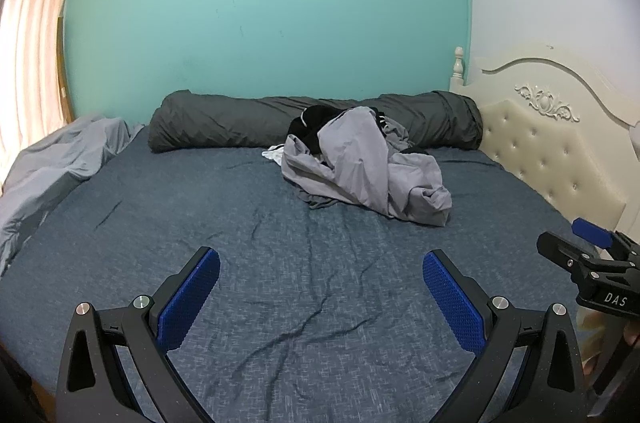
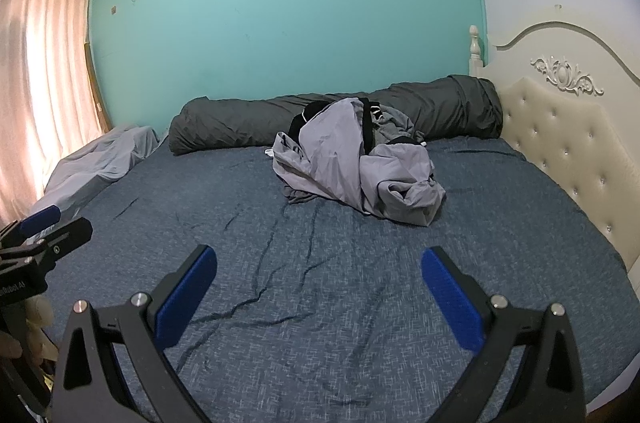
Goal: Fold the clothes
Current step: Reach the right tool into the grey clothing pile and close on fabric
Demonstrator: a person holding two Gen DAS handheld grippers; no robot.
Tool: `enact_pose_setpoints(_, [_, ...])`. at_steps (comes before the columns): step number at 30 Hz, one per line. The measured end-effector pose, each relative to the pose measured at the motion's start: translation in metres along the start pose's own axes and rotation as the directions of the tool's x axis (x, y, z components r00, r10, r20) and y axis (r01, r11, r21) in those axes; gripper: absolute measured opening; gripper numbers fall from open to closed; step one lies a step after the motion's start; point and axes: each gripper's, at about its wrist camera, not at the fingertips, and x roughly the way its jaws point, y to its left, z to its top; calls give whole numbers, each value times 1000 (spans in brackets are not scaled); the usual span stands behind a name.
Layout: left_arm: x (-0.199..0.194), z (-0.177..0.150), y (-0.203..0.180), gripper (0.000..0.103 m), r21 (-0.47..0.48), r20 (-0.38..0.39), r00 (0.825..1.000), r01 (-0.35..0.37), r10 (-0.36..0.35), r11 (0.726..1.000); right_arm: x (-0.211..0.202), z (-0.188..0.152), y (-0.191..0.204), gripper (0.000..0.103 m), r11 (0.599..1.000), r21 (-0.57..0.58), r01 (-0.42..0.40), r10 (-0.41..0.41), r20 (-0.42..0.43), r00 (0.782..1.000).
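A crumpled heap of clothes (image 1: 360,163) (image 2: 356,167) lies far back on the bed: light grey cloth on top, black and darker grey pieces beneath, a bit of white at its left. My left gripper (image 1: 321,259) hovers open over the blue sheet, well short of the heap, nothing between its blue pads. My right gripper (image 2: 319,255) is likewise open and empty above the near sheet. Each gripper shows at the other view's side edge: the right one (image 1: 592,243) and the left one (image 2: 44,227).
The blue bedsheet (image 1: 280,283) (image 2: 304,303) is wrinkled. A rolled dark grey duvet (image 1: 240,123) (image 2: 248,123) lies along the teal wall. A cream tufted headboard (image 1: 540,143) (image 2: 568,135) bounds the right side. Pale grey bedding (image 1: 52,163) (image 2: 108,155) sits left, by the curtain (image 2: 44,83).
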Motion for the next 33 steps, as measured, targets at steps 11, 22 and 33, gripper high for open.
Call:
enact_pose_setpoints(11, [97,-14,21,103,-11,-54,998,-19,18,1000,95,-6,-24,103,999,-16,-28,26,-110,994])
enact_pose_setpoints(22, [226,-41,50,103,-97,-136,991,-3,-11,995,237,-7,-79,103,997,-24,70,-73,-188,979])
enact_pose_setpoints(33, [293,-99,68,103,-125,-214,976,3,-30,992,386,-4,-147,97,985,-14,171,-168,-279,946])
